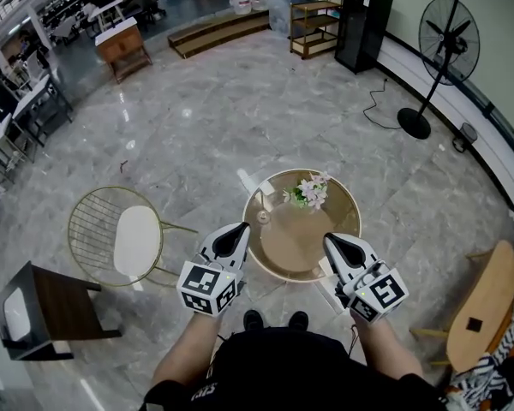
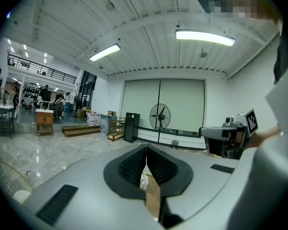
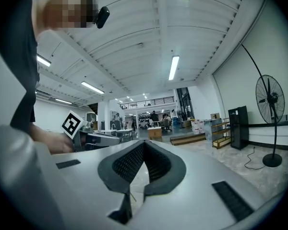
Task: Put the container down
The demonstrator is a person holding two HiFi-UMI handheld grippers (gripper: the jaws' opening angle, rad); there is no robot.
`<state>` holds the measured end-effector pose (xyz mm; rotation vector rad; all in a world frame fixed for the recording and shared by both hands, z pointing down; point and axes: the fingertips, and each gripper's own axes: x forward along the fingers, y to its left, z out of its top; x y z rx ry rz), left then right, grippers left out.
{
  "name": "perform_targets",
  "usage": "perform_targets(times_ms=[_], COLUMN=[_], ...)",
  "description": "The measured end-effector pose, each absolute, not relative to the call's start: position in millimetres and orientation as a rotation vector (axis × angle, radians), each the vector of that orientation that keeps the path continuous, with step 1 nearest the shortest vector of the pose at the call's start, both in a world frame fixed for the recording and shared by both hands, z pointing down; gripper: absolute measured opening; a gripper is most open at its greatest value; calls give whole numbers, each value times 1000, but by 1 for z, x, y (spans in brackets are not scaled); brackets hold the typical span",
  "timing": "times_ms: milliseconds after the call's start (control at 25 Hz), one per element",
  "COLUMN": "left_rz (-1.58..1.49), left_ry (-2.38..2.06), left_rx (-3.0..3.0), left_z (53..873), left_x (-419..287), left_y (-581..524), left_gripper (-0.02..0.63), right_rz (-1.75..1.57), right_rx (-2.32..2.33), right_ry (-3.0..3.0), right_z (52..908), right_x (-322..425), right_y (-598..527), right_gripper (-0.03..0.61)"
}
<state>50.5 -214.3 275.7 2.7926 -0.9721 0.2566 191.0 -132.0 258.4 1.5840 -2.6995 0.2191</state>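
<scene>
- A small pale container [image 1: 263, 217] stands upright on the round table [image 1: 278, 259], close to its left rim; too small to tell more; a bunch of pink and white flowers [image 1: 309, 192] sits near the far rim, apart from it
- The left gripper [image 1: 232, 239] hovers at the table's near-left rim, tip pointing toward the container without touching it; its jaws are pressed together with nothing between them
- The right gripper [image 1: 342, 249] hovers over the near-right rim, tilted inward; its jaws are likewise closed on nothing; both forearms reach forward from the body, the grippers well apart
- The tabletop's middle lies bare between the two grippers
- A wire chair [image 1: 120, 234] with a white seat stands just left of the table; a dark stool [image 1: 56, 311] is farther left; a wooden chair [image 1: 482, 308] is at right
- Polished grey marble floor [image 1: 197, 118] spreads beyond; a standing fan [image 1: 446, 43] and a black cabinet [image 1: 363, 27] stand by the far wall
</scene>
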Motion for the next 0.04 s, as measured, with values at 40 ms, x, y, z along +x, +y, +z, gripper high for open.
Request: perform_targets(times_ms=[40], left_rz=[260], left_ry=[-971], left_rx=[2791], left_z=[277], left_x=[49], left_y=[-214], left_gripper=[17], right_rz=[222], right_rx=[1585], right_ry=[-2700], right_z=[258], right_x=[190], right_y=[-132], right_gripper=[12])
